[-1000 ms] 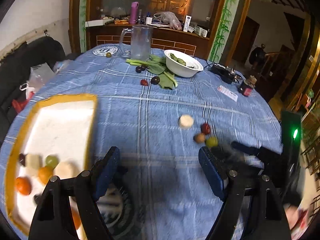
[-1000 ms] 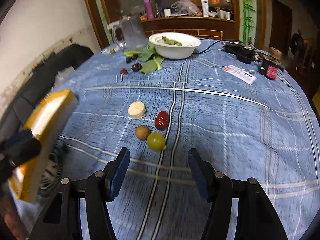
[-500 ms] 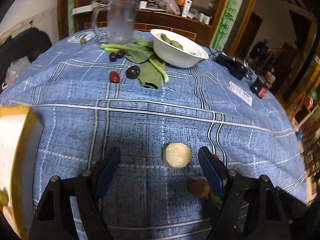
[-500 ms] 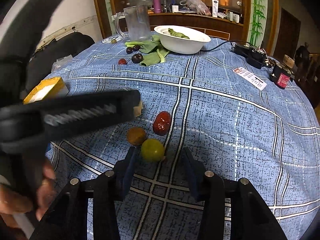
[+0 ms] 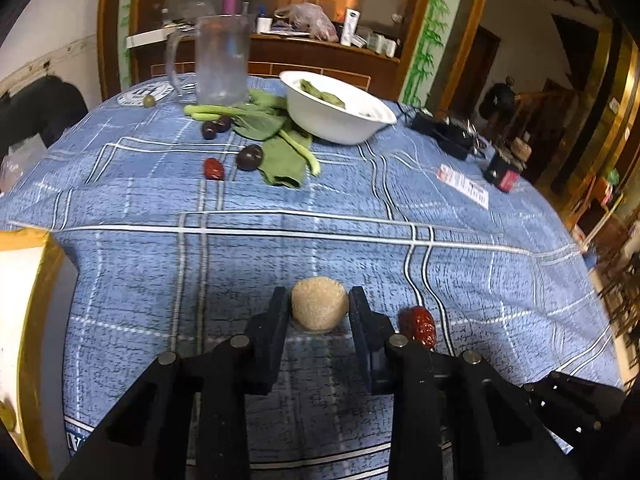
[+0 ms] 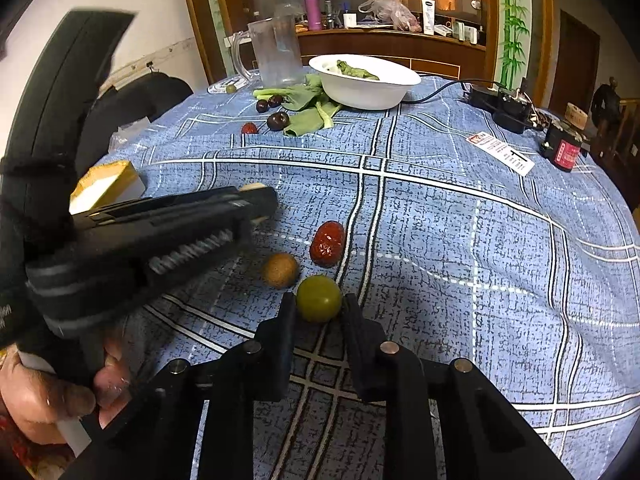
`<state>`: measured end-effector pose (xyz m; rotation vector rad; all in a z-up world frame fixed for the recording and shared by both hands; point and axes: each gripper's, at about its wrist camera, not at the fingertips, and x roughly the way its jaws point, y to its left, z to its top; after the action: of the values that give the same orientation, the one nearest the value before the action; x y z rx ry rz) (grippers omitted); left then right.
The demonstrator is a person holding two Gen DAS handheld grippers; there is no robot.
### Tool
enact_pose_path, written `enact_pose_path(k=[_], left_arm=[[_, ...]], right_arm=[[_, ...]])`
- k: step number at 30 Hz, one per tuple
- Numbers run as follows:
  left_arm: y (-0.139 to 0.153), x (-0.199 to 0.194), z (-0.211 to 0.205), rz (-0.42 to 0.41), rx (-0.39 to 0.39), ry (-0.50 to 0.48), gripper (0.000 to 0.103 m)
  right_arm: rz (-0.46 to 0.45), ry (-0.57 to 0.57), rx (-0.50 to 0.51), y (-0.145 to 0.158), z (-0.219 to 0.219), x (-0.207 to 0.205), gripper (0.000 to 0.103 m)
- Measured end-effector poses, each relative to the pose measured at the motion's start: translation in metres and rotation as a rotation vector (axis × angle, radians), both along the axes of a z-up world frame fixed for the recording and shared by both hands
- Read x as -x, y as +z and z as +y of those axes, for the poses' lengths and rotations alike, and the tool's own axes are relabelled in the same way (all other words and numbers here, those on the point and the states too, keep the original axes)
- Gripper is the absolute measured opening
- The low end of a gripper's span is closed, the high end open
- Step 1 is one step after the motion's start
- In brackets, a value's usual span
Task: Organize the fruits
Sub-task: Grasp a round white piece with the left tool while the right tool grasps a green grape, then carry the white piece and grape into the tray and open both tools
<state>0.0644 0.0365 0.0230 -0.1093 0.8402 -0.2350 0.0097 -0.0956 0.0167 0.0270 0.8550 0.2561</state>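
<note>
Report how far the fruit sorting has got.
Done: little shows; the yellow tray is mostly out of frame. In hand: the left claw is closed around the pale round fruit, and the right claw around the green fruit, both on the table. Left: the red date, brown fruit and dark fruits near the bowl.

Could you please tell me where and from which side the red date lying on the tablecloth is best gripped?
The red date is oblong and lies flat, its long axis running away from the right gripper. I would come from above and pinch across its narrow middle; the brown fruit beside it leaves little room on that side.
</note>
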Motion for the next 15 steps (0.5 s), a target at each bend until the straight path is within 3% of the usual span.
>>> enact_pose_path(k=[4,8,15], left_arm=[[0.004,0.001,0.011,0.004,0.058,0.022,0.029],[0.016,0.011,0.012,-0.032,0.060,0.028,0.029],[0.058,0.062,0.047,-0.110,0.112,0.067,0.029]], right_arm=[[-0.023,-0.003,-0.033,0.007,-0.004,0.004,0.024],[-0.040,0.011,-0.062,0.011,-0.004,0.006,0.024],[-0.070,0.021,-0.077,0.019,0.003,0.015,0.024]])
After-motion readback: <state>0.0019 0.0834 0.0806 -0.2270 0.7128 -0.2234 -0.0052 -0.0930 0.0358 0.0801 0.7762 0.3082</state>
